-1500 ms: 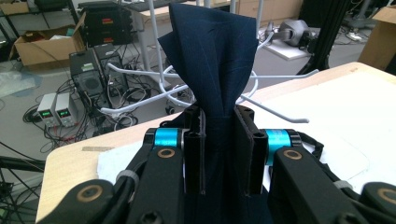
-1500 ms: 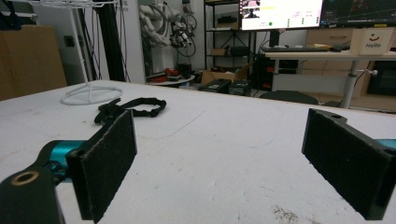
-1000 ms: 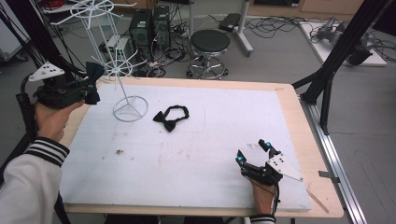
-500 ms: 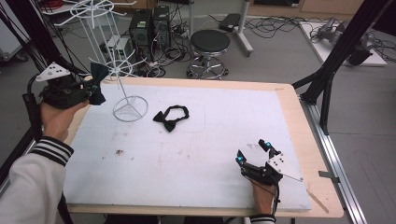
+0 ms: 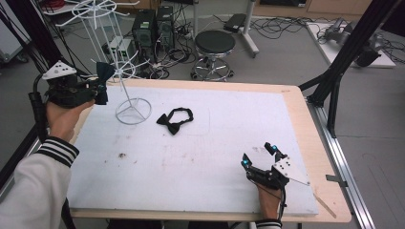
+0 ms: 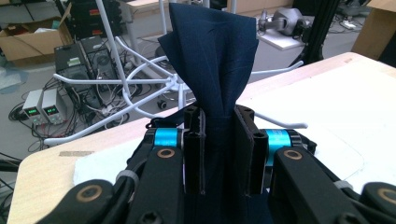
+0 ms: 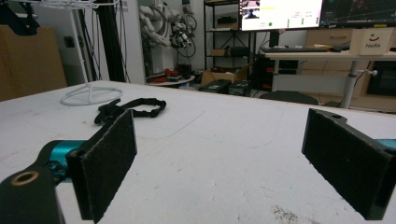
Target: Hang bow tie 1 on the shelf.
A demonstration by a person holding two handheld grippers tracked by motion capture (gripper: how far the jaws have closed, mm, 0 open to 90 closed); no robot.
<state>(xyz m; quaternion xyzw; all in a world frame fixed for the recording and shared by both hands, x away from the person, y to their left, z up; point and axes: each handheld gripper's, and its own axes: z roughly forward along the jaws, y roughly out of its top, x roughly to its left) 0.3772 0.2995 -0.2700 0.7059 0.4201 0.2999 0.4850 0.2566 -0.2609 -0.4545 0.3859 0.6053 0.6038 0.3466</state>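
Observation:
My left gripper [image 5: 101, 87] is shut on a dark navy bow tie [image 5: 103, 72], held above the table's far left corner beside the white wire stand [image 5: 125, 71]. In the left gripper view the navy bow tie [image 6: 215, 56] rises from between the closed jaws, with the wire stand's arms [image 6: 130, 84] just behind it. A black bow tie [image 5: 174, 120] lies flat on the white mat, right of the stand's ring base [image 5: 133, 111]. My right gripper [image 5: 259, 155] rests open on the mat near the front right. Ahead of its spread jaws lies the black bow tie [image 7: 130, 109].
A white mat [image 5: 200, 157] covers the wooden table [image 5: 305, 129]. Behind the table stand a black stool [image 5: 215, 43] and computer boxes [image 5: 153, 26] amid floor cables. A black frame leg [image 5: 344, 52] rises at the right.
My left gripper has lifted slightly and moved toward the wire stand with the navy bow tie. The right gripper has not moved.

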